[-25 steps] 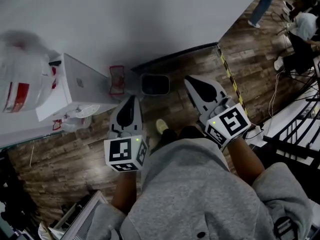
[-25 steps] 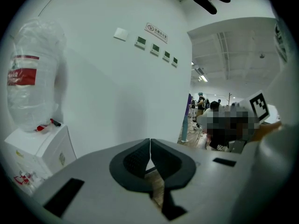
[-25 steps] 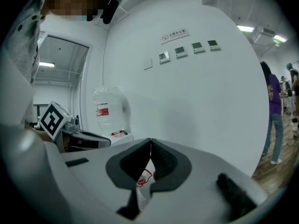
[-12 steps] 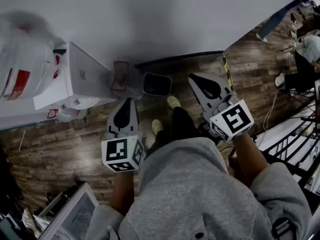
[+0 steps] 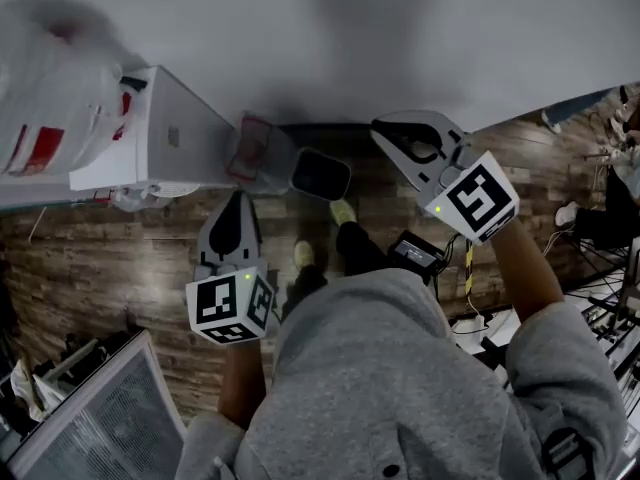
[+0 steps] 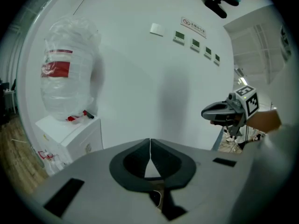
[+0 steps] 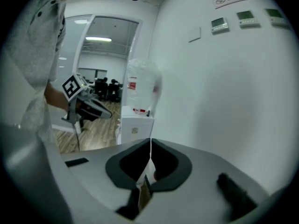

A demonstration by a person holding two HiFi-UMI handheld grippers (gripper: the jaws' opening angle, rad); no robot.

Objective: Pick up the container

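Observation:
A small dark bin-like container [image 5: 320, 175] stands on the wooden floor against the white wall, ahead of the person's feet. My left gripper [image 5: 236, 200] hangs shut and empty to its left and nearer to me, pointing at the wall. My right gripper [image 5: 385, 128] is also shut and empty, just right of the container and raised in front of the wall. In the left gripper view the jaws [image 6: 150, 141] meet with nothing between them, and the right gripper [image 6: 224, 112] shows at the right. In the right gripper view the jaws [image 7: 150, 141] are likewise together, facing the wall.
A white water dispenser [image 5: 150, 143] with a large clear bottle [image 5: 50, 98] stands at the left by the wall. A pale packet with red print [image 5: 256, 150] lies beside the container. A white panel [image 5: 90, 418] is at lower left; cables and black frames [image 5: 600, 298] at right.
The view has swung round towards the wall. My right gripper has moved up and towards the wall and rolled. My left gripper has shifted a little left. Both stay shut.

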